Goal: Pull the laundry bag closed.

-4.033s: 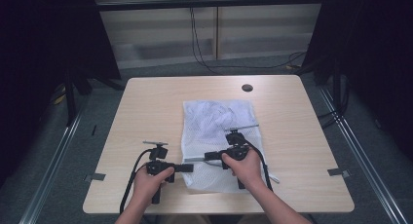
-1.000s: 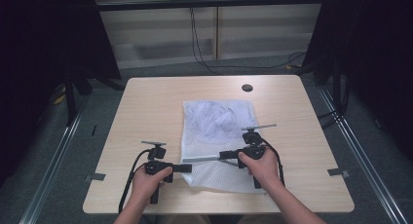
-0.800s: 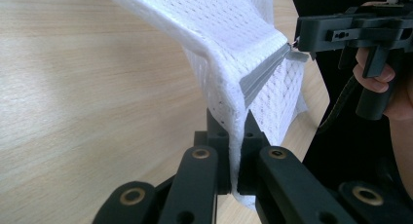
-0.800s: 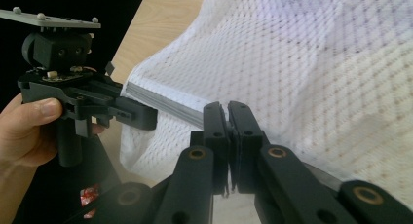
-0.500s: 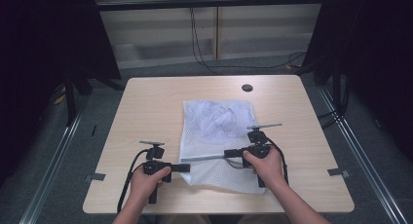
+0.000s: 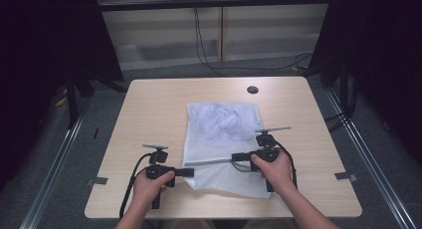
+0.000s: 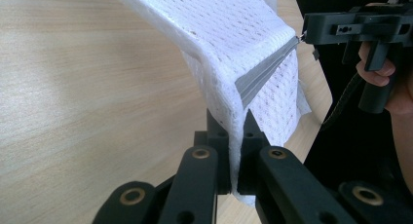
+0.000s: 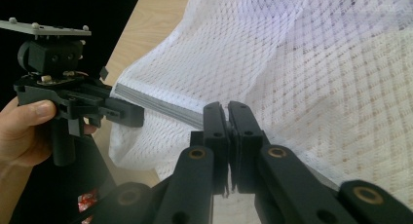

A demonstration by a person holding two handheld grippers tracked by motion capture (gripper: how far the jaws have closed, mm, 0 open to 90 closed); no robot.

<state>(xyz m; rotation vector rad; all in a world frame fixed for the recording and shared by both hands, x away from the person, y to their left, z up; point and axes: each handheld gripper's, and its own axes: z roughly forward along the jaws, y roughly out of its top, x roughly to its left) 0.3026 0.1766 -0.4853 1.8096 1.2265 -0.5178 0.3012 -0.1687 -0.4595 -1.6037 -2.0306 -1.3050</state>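
A white mesh bag (image 6: 221, 132) lies on the wooden table (image 6: 149, 114), with its near part lifted. A grey zipper (image 6: 211, 162) runs taut between the two grippers. My left gripper (image 6: 191, 171) is shut on the bag's left edge at the zipper's end; in the left gripper view the jaws (image 7: 237, 136) pinch the mesh (image 7: 229, 34) beside the grey zipper (image 7: 265, 70). My right gripper (image 6: 234, 157) is shut on the zipper further right. In the right gripper view its jaws (image 8: 228, 112) close on the grey strip (image 8: 156, 104), with bag mesh (image 8: 311, 63) behind.
A small dark round hole (image 6: 253, 89) sits near the table's far edge. Cables trail on the floor beyond the table. Dark curtains hang on both sides. A black cable (image 6: 130, 184) hangs from the left gripper over the front edge.
The right gripper has slid to the right along the zipper, away from the left gripper, and the grey strip between them is longer. The left gripper stayed in place.
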